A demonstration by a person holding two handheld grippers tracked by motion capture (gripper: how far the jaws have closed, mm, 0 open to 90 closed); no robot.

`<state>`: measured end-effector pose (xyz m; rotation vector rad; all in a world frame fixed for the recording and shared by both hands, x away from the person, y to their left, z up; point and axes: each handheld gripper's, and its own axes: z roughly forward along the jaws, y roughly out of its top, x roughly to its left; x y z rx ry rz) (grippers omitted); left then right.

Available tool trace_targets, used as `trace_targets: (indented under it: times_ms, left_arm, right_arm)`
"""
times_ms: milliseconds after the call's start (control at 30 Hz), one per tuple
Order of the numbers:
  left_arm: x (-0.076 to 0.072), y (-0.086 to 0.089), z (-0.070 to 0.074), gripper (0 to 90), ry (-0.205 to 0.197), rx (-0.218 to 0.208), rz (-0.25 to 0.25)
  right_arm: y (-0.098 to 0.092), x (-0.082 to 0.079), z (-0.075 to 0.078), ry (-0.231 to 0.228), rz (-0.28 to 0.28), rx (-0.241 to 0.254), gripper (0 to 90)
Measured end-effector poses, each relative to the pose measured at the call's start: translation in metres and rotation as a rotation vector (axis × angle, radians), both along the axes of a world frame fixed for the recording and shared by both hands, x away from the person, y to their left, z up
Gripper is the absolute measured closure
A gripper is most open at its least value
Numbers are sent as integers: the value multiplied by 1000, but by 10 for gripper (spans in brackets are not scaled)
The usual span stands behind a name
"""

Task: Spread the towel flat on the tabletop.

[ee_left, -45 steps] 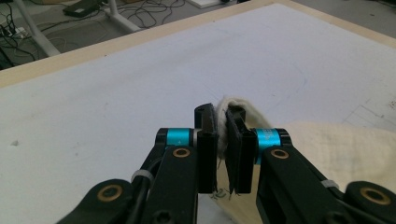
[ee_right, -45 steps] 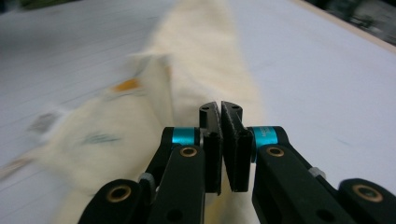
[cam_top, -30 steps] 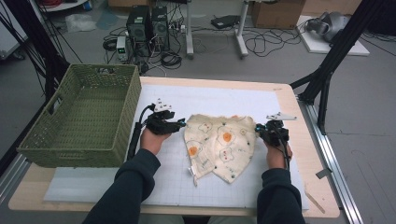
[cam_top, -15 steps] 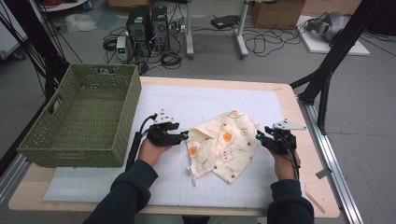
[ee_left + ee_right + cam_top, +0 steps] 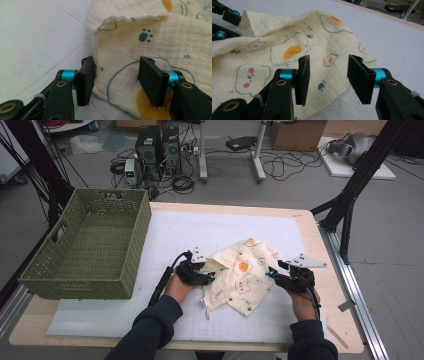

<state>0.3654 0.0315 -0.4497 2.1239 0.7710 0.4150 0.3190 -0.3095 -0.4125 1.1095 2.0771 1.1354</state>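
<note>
Both jaws apart over the printed muslin cloth (image 5: 242, 277)

My left gripper (image 5: 115, 75) has just been closing, cloth edge between its jaws, unpressed; my right gripper (image 5: 328, 75) has just been opening, the cloth's corner lying under its gap on the worktop (image 5: 165, 235).

Both forearms wear dark sleeves (image 5: 150, 330). Each gripper (image 5: 115, 80) is black, with flat rectangular pads (image 5: 359, 77), teal collars and brass-ringed pivot screws. A black cable (image 5: 162, 282) trails off toward 7 o'clock; a grey three-cornered plate (image 5: 306, 261) tops the right gripper (image 5: 272, 274).
</note>
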Motion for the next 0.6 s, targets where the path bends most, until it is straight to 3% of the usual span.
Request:
trace_targets:
  times_ms: [100, 233, 400, 500, 600]
  left_arm:
    - [-2, 0, 1, 851, -34, 36, -22]
    - [3, 12, 5, 868, -11, -4, 19]
    - [13, 45, 14, 866, 2, -87, 156]
    - [16, 62, 18, 866, -21, -118, 213]
    - [18, 76, 18, 865, -18, -139, 261]
  right_arm:
    - [1, -1, 1, -6, 6, 7, 513]
    - [2, -2, 0, -3, 16, 7, 508]
    - [3, -2, -3, 18, 31, 11, 509]
    - [11, -1, -9, 49, 65, 11, 507]
    - [24, 1, -15, 86, 122, 1, 499]
